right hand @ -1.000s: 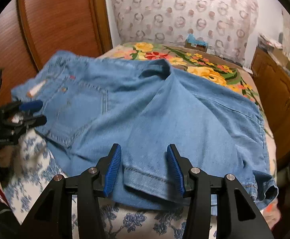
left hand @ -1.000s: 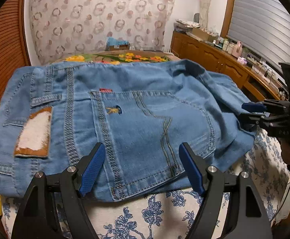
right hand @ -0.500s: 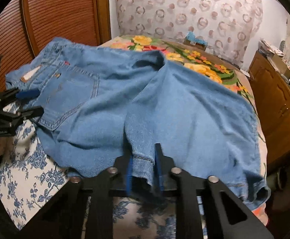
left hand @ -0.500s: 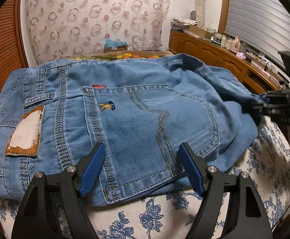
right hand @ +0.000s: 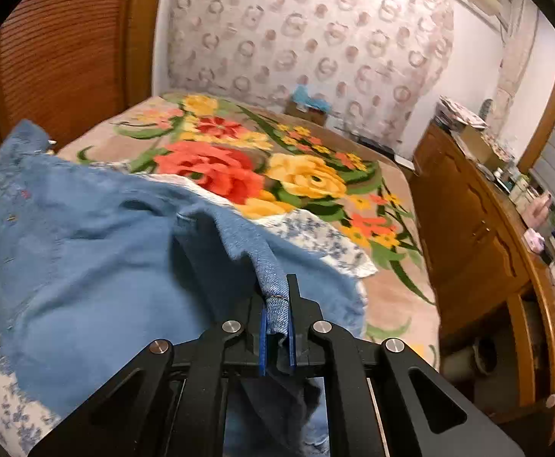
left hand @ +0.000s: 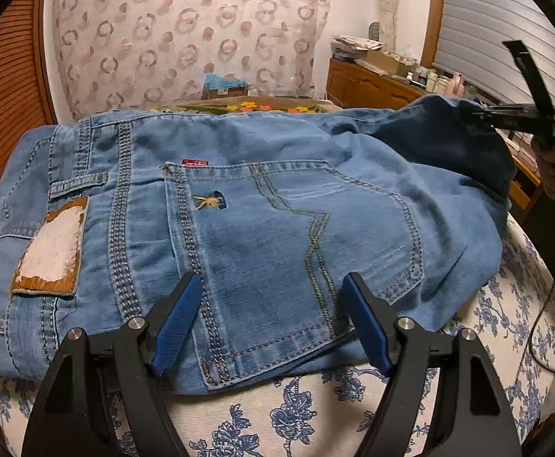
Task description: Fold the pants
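Across the blue-flowered sheet (left hand: 315, 411) lies one pair of pants (left hand: 277, 228), seat up, its leg hem lifted at three o'clock, pinched shut in my right gripper (right hand: 277, 327). My left gripper (left hand: 269, 320) hovers wide apart over one back pocket (left hand: 296, 251), holding nothing. Unpinned, I reckon the waist may drag or the hem slip free.

Pants (right hand: 87, 266) blur at left; their hem hides inside the right gripper (right hand: 277, 327)
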Motion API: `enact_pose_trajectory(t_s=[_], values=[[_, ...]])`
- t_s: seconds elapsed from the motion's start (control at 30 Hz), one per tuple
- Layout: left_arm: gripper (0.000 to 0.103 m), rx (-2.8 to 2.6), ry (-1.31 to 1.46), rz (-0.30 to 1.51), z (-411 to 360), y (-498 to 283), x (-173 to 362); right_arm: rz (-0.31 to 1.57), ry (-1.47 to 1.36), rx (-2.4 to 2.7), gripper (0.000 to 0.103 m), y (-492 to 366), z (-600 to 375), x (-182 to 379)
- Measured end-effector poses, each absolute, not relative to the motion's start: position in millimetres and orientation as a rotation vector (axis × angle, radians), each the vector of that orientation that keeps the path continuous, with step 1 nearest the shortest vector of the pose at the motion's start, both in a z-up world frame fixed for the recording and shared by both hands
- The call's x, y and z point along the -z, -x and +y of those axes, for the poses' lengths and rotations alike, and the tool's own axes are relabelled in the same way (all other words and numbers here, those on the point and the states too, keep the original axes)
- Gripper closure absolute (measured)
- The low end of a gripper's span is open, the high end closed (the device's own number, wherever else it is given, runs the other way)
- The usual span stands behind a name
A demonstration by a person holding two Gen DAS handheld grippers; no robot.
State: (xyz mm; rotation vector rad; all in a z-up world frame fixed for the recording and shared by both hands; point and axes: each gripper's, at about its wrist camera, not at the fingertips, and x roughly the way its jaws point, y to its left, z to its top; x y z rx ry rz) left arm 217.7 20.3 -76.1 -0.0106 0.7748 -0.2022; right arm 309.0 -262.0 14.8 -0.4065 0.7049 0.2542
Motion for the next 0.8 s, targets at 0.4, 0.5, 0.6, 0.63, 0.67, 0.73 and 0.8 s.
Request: enact_pose_trajectory(t_s=[0.4, 0.5, 0.6, 0.63, 0.67, 0.73, 0.8], values=[[0.026, 0.199, 0.009, 0.778, 19.6, -219.1, 78.3, 0.800, 0.419, -0.174, 0.096, -385.7, -250.7, -5.9], [0.026, 0.199, 0.009, 0.777, 19.6, -219.2, 78.2, 0.787, 0.397, -0.152, 0.096, -395.9, -253.4, -11.8], [0.026, 0.199, 0.009, 0.777, 19.9, -219.4, 78.0, 0.796, 0.333, -0.141, 0.083, -399.3, -259.4, -11.4], [0.026, 0.199, 0.009, 0.777, 19.9, -219.4, 78.0, 0.797, 0.321, -0.129, 0.078, -399.9, -262.2, -10.2], [0.026, 0.199, 0.010, 0.777, 19.7, -219.5, 78.2, 0.790, 0.309, -0.118, 0.076, -396.7, -265.3, -10.7], [0.026, 0.199, 0.009, 0.777, 19.8, -219.4, 78.1, 0.789, 0.275, -0.116, 0.071, -389.6, -274.1, -10.6], [0.026, 0.199, 0.009, 0.777, 20.0, -219.5, 78.0, 0.785, 0.221, -0.124, 0.063, -378.0, -284.0, -11.6]])
